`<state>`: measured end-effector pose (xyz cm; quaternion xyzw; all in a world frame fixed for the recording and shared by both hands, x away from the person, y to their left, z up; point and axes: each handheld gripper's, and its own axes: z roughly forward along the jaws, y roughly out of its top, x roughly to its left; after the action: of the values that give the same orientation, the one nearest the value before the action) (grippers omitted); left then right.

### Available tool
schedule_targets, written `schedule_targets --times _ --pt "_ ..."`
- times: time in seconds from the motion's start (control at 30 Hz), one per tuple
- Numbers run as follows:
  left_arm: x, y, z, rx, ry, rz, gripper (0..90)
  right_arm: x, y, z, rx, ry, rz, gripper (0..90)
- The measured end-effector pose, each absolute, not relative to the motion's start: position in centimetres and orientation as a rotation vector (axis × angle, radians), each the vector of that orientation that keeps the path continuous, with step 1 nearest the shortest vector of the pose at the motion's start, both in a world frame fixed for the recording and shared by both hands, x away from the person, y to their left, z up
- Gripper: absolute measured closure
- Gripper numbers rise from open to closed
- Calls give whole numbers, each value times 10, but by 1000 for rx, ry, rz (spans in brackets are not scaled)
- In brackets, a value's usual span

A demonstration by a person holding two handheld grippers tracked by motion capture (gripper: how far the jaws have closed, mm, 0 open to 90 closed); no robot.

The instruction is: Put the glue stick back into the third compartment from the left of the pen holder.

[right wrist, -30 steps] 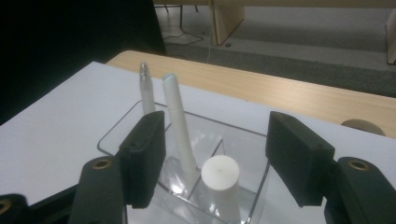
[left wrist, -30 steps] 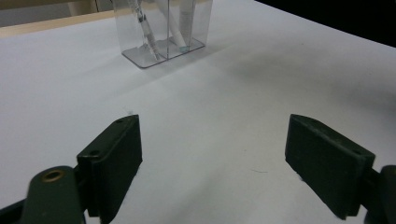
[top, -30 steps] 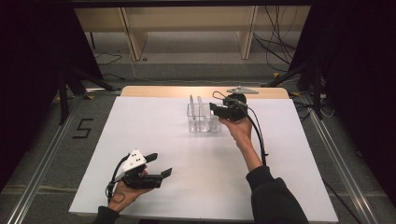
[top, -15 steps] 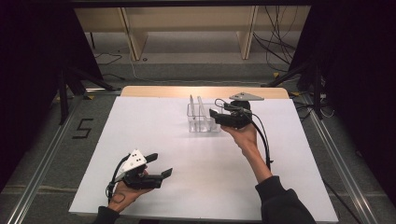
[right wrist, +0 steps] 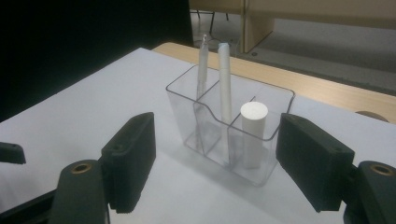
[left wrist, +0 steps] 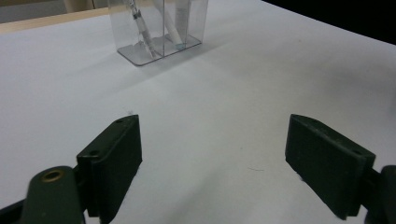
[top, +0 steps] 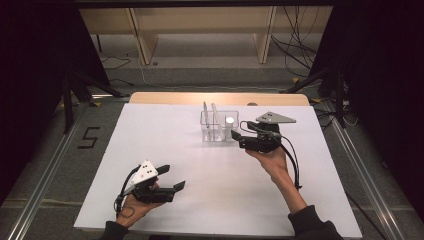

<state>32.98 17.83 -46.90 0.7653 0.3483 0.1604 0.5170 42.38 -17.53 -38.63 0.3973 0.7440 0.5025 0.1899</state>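
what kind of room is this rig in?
Probably a lab or recording booth, not a home. A white table stands between dark curtains, with metal floor rails, loose cables behind, and a "5" marked on the floor.

Under everything, a flat white tabletop [top: 165, 150], matt and bare over most of its width. Along its far edge, a narrow strip of light wood [top: 170, 98]. Around the table, grey carpeted floor [top: 45, 165], with a black numeral 5 [top: 90, 137] marked on it just left of the table. On either side, a long metal floor rail, one at the left [top: 42, 192] and one at the right [top: 372, 192]. Behind the table, a pale wooden frame [top: 200, 20] on two uprights, with loose black cables [top: 295, 35] trailing beside it. At both far corners, black stand legs [top: 75, 85], splayed on the floor. Beyond those, dark curtains [top: 35, 50].
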Motion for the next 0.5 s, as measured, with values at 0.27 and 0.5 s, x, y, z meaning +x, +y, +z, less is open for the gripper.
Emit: schedule_targets --times 0.27,0.5 --pt "330 178 -469 1846 832 384 182 404 -185 -388 1096 2098 1447 279" --pt "330 178 -469 1850 832 383 182 392 -192 -393 1092 2100 1478 271"
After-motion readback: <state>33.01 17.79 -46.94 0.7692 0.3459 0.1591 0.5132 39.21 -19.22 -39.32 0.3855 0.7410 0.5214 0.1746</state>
